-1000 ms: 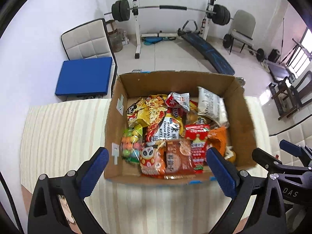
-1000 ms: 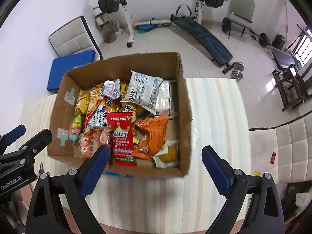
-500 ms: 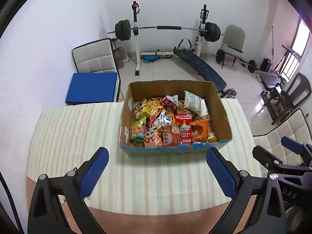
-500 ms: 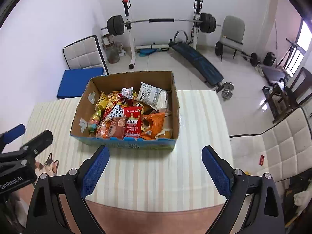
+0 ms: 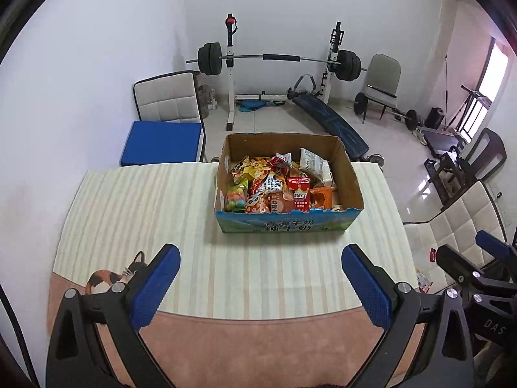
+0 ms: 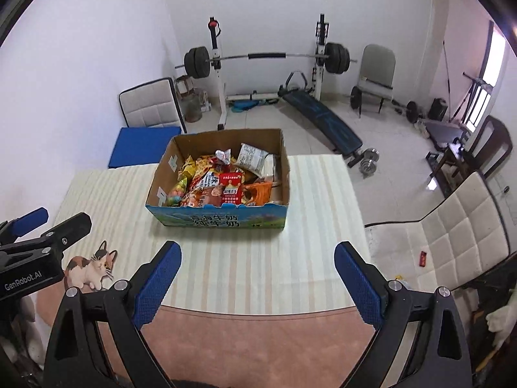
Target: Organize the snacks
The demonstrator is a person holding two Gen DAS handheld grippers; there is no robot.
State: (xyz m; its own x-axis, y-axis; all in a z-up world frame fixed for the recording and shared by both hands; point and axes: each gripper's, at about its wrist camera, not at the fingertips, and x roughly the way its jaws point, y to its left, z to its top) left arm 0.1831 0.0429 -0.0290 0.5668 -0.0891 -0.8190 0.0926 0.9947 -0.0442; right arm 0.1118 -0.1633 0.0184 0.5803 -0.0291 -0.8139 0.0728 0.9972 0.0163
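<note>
Both tools, left tool (image 5: 260,278) and right tool (image 6: 257,273), are pulling back from the snack-filled cardboard box (image 5: 287,223), jaws apart, seemingly empty; the box is now sitting farther off on the desk (image 5: 135,213).

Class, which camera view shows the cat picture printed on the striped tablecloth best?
The right wrist view: the whole calico cat picture shows, face included, beside the left gripper. In the left wrist view, the cat picture is mostly hidden behind a gripper finger.

Left gripper (image 5: 260,283) and right gripper (image 6: 257,279) side by side, level, fingers spread wide, both empty.
</note>
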